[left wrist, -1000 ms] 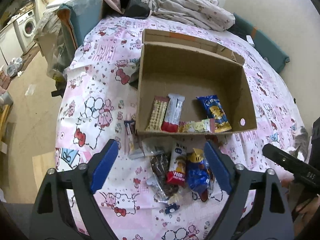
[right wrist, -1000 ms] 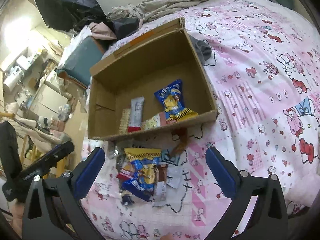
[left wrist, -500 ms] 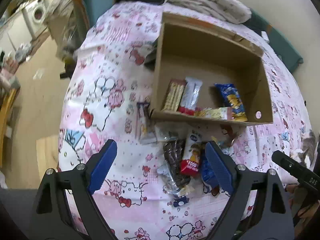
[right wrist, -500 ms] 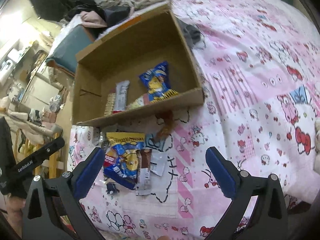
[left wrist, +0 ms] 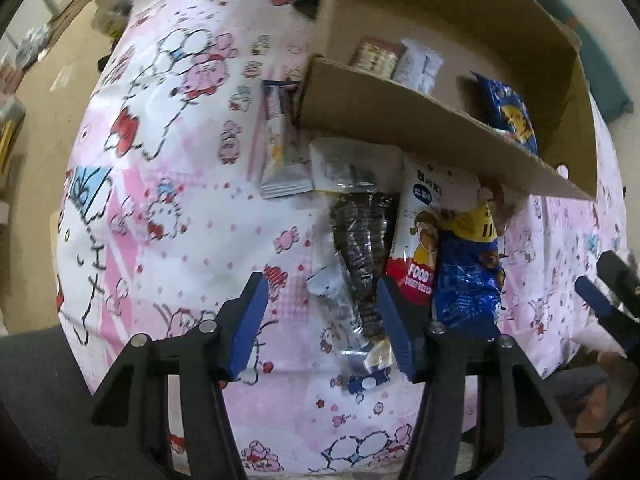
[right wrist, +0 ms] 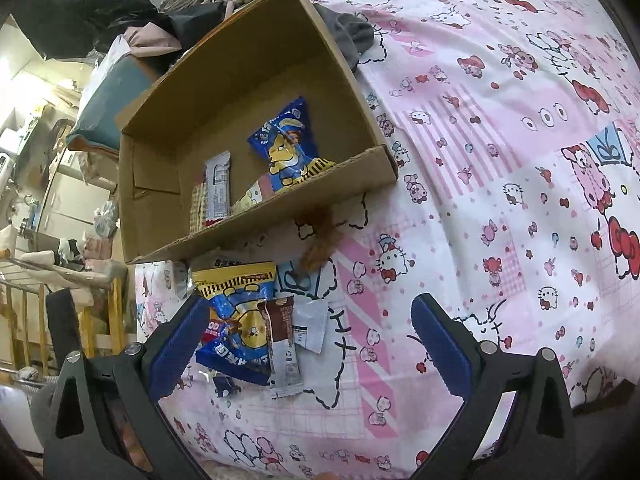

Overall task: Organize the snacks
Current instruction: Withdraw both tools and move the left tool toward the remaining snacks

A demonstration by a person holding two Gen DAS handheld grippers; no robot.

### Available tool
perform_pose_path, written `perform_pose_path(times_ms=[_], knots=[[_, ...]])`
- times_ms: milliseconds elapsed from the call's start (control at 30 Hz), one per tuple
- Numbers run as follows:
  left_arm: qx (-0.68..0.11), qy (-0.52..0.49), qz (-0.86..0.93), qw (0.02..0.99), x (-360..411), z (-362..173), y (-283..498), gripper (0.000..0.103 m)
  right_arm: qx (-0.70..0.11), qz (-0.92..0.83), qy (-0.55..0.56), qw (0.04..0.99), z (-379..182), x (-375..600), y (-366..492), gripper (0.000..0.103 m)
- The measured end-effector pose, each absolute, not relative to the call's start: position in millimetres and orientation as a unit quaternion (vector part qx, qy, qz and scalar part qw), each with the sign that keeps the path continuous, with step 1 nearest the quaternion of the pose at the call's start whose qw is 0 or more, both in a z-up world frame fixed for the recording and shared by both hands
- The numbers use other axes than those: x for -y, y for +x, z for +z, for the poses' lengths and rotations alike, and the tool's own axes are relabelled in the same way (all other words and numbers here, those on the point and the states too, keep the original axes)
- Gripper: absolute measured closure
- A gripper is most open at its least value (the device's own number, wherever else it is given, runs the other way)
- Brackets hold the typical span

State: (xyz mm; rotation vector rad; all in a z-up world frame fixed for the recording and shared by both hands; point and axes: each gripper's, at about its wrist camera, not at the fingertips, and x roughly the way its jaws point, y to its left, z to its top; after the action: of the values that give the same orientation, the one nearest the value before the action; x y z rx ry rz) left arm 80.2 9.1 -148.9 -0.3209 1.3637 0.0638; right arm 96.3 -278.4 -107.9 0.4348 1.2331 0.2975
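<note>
A cardboard box (right wrist: 256,92) sat on the bed sheet (right wrist: 500,200), with several snack packets (right wrist: 288,152) inside. More packets (left wrist: 420,248) lay on the sheet just before its near wall.

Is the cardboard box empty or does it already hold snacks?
Not empty. The cardboard box holds a blue bag, a grey bar and other packets against its near wall; more snacks lie outside.

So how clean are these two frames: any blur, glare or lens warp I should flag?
Left wrist view: slight motion blur on the bedsheet and cardboard box, strong fisheye bulge, glare on the dark clear wrapper. Right wrist view: sharper, evenly lit, the box's straight edges bowed, dark corners, bright washed-out patch at the far left edge.
</note>
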Motion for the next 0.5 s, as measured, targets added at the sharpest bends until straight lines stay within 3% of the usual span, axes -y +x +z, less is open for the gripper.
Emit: perform_pose_path(times_ms=[167,267,500], knots=[[-0.639,-0.094,0.009,0.763,24.0,-158.7,89.5,0.047,-0.574,0.144,0.2,0.781,-108.6,274.2,98.4,0.0],[-0.649,-0.049,0.005,0.759,47.1,-166.4,95.1,0.027,-0.576,0.148,0.197,0.78,-108.8,271.7,98.6,0.0],[-0.65,-0.003,0.011,0.76,69.6,-185.2,101.8,0.026,-0.58,0.149,0.191,0.778,-110.3,267.7,100.7,0.0]])
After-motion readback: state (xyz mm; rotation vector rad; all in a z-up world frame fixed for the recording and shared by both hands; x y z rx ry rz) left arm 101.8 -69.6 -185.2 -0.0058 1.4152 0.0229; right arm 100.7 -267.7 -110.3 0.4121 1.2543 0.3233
